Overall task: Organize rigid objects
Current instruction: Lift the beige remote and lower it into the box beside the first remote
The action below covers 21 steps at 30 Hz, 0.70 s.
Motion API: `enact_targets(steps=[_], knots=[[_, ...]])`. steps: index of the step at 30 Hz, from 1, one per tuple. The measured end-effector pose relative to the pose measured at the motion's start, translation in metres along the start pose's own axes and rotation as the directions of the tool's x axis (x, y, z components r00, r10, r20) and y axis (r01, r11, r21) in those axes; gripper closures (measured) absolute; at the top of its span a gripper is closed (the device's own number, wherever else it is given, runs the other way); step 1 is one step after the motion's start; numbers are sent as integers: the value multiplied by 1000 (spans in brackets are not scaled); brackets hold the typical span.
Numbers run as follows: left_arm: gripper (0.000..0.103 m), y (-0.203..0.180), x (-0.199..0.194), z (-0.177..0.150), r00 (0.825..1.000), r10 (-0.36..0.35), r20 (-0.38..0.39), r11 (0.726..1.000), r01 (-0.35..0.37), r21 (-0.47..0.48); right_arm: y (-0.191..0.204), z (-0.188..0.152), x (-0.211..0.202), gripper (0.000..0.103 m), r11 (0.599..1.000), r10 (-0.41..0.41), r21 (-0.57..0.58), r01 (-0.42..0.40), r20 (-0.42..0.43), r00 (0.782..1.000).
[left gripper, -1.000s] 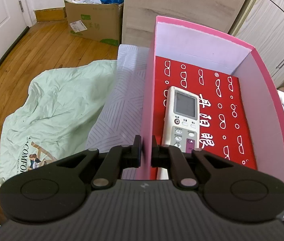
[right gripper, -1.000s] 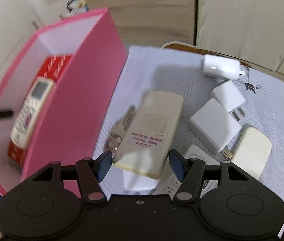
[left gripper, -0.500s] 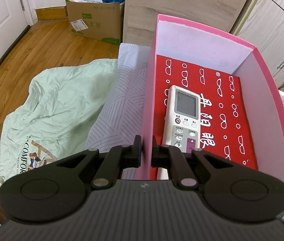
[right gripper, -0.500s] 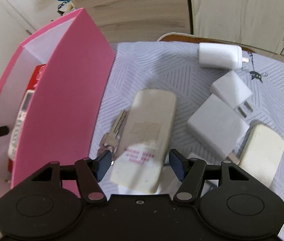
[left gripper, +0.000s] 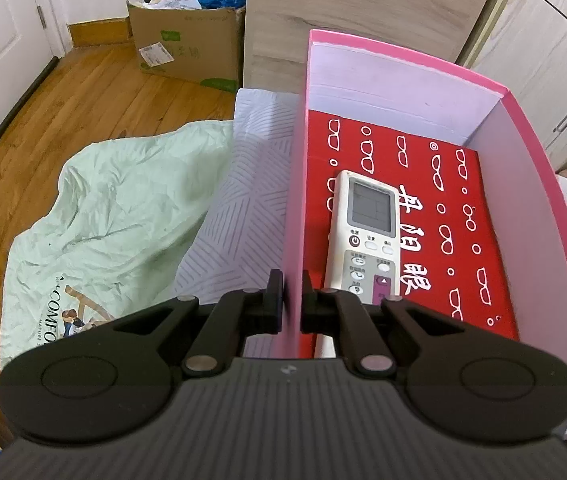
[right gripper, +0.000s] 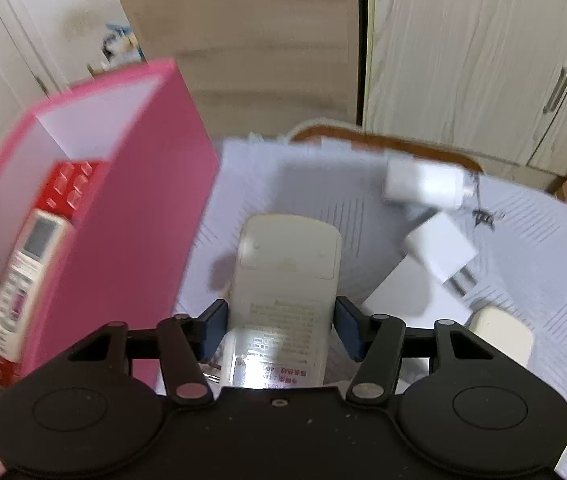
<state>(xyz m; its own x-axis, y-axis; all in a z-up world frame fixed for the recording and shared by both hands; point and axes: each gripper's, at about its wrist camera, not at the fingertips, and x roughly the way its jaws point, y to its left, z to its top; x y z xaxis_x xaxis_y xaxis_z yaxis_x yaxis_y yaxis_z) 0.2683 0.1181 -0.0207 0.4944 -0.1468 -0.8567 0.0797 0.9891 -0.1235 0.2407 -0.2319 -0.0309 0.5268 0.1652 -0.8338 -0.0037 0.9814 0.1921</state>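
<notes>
Right wrist view showed the right gripper (right gripper: pixel 281 330), jaws just closing, clasping a cream face-down plastic remote (right gripper: pixel 283 292). Left gripper (left gripper: pixel 291 300) pinched the pink cardboard box's (left gripper: pixel 523 200) wall.

remote (left gripper: pixel 365 236) in box (left gripper: pixel 523 184) | chargers (right gripper: pixel 439 254) right of box

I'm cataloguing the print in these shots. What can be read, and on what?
"COMFO", cut off: green sheet.
"丹阳眼": red lining of the pink box.
Shipping label on the cardboard box: too small.
Back label of the beige remote: blurred.
Buttons of the remote in the box: too small.
</notes>
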Motion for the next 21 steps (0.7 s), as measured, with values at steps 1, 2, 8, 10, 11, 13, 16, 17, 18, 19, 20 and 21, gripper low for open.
enact_targets(steps=[1,2,8,10,11,13,16,17,18,19,20,21], knots=[[97,0,0,0,1000,1,0,1000,-1,-1,-2,1,-6,41,1000,18,11,-18,12,1000],[97,0,0,0,1000,0,0,1000,0,-2,-3,1,-12,41,999,36,22,-36,24,999],[97,0,-1,0,1000,2,0,1000,-2,-4,-3,3,-48,41,993,100,43,-106,119,988],[97,-1,-1,0,1000,2,0,1000,-2,-4,0,7,-59,41,986,151,46,-160,154,976],[97,-1,-1,0,1000,2,0,1000,-2,-4,3,7,-67,41,981,181,39,-191,173,968],[97,0,-2,0,1000,0,1,1000,0,-7,9,7,-84,41,964,255,20,-265,214,943],[97,1,-2,2,1000,-1,0,1000,1,-9,22,6,-96,41,923,376,-11,-384,236,896],[97,1,-2,2,1000,0,1,1000,0,-9,30,5,-96,41,905,418,-22,-424,224,880],[97,1,-3,2,1000,0,1,1000,0,-8,38,5,-94,41,889,453,-29,-457,203,868],[97,1,-3,2,1000,1,2,1000,-1,-7,47,4,-91,41,877,476,-35,-478,180,861],[97,1,-3,2,1000,1,2,1000,-1,-8,58,3,-86,41,866,499,-49,-497,149,854],[97,2,-4,2,1000,1,2,1000,-1,-9,70,2,-82,41,861,509,-62,-505,124,852]])
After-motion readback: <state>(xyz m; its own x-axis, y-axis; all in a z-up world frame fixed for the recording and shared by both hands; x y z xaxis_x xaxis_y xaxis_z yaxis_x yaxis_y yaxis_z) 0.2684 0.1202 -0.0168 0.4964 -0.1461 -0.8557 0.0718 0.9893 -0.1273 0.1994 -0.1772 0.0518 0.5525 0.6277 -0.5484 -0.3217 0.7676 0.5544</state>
